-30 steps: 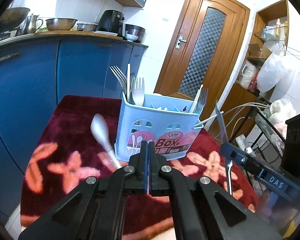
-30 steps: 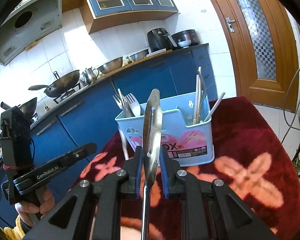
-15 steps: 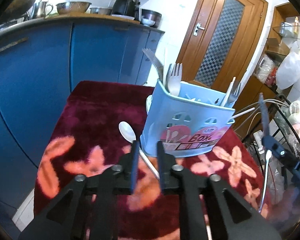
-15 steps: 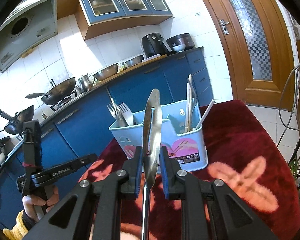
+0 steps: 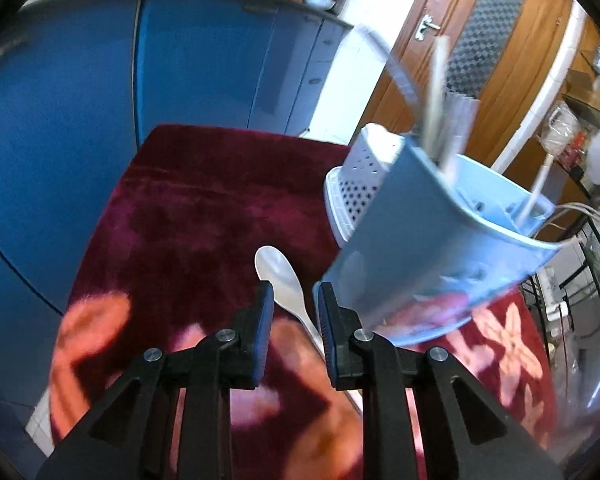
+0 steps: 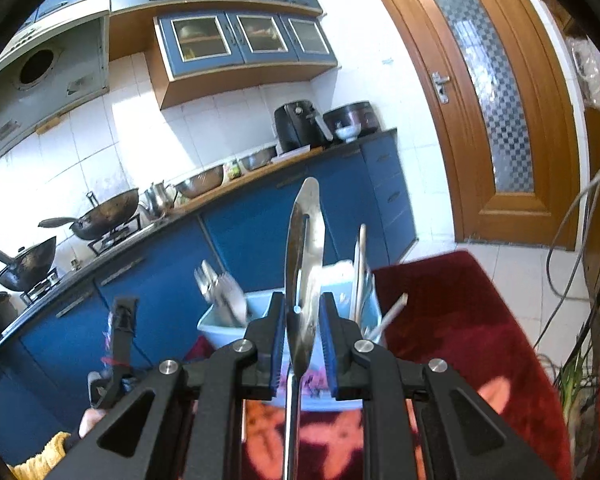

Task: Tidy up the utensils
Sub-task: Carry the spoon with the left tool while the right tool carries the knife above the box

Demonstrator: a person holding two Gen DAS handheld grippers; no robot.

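A: Start at the left gripper (image 5: 292,312). What are its fingers doing?

B: They stand apart with nothing between the pads. A second ago they were pressed together; half a second ago they had begun to part. Now they straddle the neck of the white spoon (image 5: 281,276), which lies flat on the red floral cloth (image 5: 188,216).

A: So a pick is being lined up?

B: That is my reading: the gap is set and the spoon sits just ahead of the tips, not yet gripped.

A: And the right gripper (image 6: 302,334)?

B: Clamped on a metal spoon (image 6: 306,248), bowl up, as before. The camera has risen, so the blue utensil box (image 6: 230,322) now sits lower, behind the fingers.

A: Where does the box stand for the left side?

B: Just right of the white spoon, forks already in it, blurred by motion.
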